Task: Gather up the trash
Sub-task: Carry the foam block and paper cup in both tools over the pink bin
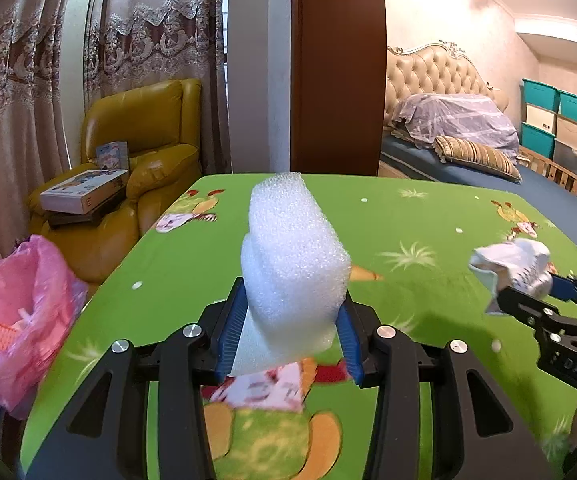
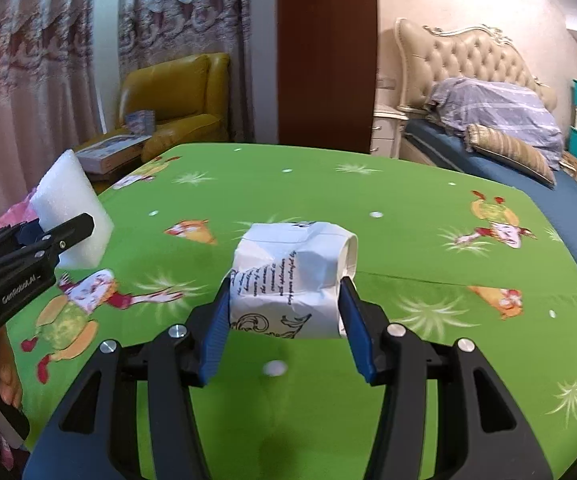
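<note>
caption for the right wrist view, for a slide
Right gripper holds a crumpled paper cup above the green tablecloth.

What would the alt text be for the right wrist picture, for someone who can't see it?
The right gripper clamps a crumpled printed paper cup above a green cartoon tablecloth. At left, the left gripper holds a white foam block.

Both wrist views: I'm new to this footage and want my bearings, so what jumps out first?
The bright green cartoon-print cloth covering the table fills both views. The left gripper is shut on a tall white foam block, and the right gripper is shut on a crumpled white paper cup with black print. A pink trash bag hangs open off the table's left edge.
</note>
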`<state>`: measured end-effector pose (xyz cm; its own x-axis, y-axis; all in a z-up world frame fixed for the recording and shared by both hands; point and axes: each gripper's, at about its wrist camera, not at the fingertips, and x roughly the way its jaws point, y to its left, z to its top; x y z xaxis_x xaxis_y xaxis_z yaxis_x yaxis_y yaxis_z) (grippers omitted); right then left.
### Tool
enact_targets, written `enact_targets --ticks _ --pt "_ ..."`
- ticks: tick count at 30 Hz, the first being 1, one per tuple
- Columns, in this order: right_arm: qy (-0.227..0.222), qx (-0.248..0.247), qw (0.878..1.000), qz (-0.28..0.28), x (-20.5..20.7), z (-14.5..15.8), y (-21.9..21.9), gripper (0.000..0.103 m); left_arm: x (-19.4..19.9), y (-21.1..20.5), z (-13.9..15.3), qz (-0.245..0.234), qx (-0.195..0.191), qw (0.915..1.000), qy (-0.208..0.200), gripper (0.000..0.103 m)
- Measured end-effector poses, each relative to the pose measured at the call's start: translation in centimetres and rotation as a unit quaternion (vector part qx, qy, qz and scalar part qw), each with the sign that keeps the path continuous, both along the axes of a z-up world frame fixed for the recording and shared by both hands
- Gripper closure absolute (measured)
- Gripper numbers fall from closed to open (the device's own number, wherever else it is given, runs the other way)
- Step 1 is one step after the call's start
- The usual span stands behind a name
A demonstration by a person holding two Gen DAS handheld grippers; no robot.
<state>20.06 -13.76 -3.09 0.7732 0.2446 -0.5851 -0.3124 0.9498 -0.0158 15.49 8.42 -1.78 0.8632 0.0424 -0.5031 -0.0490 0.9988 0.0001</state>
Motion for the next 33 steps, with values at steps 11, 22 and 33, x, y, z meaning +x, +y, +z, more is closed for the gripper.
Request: enact_targets --ticks 11,22,33 --pt "-0.001 -0.020 0.997 0.068 -1.8 0.5 5.0 0.052 -4.8 4.3 -0.4 0.019 0.010 0.9997 0.006 0.062" --pt "-0.012 -0.041 0.984 0.174 -3.4 1.8 13.3 0.052 -9.3 10.6 1.0 0.079 0.037 0.9962 -0.004 0.062" --pt "-0.026 -0.039 0.965 0.259 -5.1 3.8 20.7 0.052 -15.5 19.7 3.2 0.162 0.039 0.9857 -0.024 0.062"
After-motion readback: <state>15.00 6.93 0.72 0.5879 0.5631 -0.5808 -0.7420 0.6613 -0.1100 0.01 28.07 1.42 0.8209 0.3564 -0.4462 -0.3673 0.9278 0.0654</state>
